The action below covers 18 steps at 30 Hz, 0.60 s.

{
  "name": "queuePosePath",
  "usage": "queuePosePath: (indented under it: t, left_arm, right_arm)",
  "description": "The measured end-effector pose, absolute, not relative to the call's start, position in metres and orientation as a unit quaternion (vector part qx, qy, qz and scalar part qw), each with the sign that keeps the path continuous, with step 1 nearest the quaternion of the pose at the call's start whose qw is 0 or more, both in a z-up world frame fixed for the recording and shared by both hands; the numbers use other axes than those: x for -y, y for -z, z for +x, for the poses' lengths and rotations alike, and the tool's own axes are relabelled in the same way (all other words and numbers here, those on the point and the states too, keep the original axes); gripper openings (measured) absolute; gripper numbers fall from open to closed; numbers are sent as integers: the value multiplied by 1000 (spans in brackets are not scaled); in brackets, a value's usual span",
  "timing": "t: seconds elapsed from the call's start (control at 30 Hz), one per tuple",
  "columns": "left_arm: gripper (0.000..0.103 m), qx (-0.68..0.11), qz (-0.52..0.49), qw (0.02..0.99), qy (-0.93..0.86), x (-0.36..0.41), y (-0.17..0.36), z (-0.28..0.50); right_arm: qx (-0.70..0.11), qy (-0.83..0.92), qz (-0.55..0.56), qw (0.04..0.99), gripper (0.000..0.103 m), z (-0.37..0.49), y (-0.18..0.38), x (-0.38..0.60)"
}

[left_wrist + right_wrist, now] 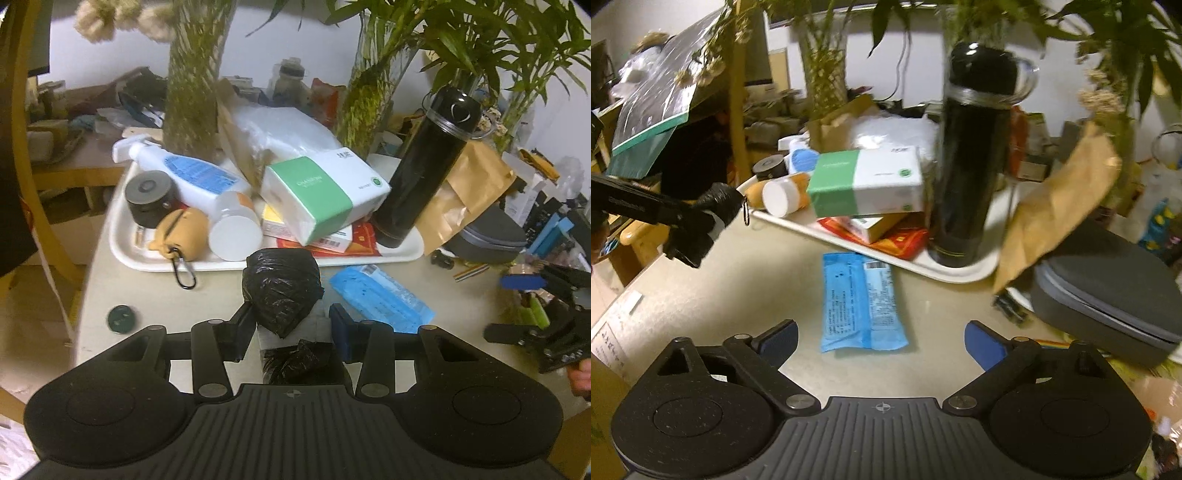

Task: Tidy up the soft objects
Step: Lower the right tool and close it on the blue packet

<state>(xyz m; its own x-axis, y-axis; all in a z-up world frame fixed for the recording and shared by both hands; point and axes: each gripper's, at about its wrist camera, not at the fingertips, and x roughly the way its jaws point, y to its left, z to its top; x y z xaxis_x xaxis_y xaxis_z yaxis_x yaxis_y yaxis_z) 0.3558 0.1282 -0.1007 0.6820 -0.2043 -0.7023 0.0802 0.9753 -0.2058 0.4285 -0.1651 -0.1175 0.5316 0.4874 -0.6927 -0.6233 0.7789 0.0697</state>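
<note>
Black plastic, a crumpled bag roll point(280, 291), sat clamped between the left gripper point(291, 325)'s pads, lifted above the table point(147, 295) just before the white tray point(122, 247). On the tray, a green-banded tissue box point(325, 192) read "CHANDOW", faintly. The right gripper point(881, 341) stood wide open and empty over a blue wipes packet point(858, 299), its print too small to read.
</note>
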Motion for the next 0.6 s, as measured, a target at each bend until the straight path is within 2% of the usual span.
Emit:
queuePosePath:
  t: [0.6]
  left_arm:
    - [43, -383, -69, 917, 89, -133, 89, 347]
  right_arm:
    - [-374, -361, -140, 843, 97, 462, 168, 111]
